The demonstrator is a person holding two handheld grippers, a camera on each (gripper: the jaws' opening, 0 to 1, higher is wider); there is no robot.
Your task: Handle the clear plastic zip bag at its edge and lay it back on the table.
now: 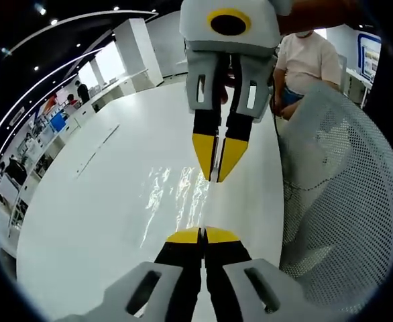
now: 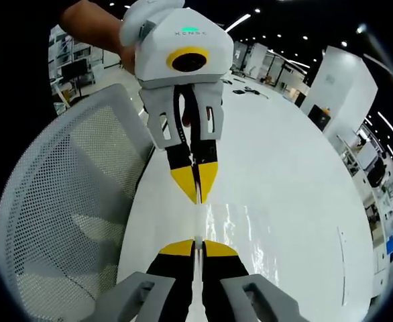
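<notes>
Zip bag between both clamped tools

The zip bag lay flat on the counter, between the two tools, which faced each other tip to tip across it. In the left gripper view, the left tool met the bag's near edge and the right tool its far edge. A mesh chair stood beside the counter's right edge, with a seated person behind it. In the right gripper view, the chair stood left of the counter.
</notes>
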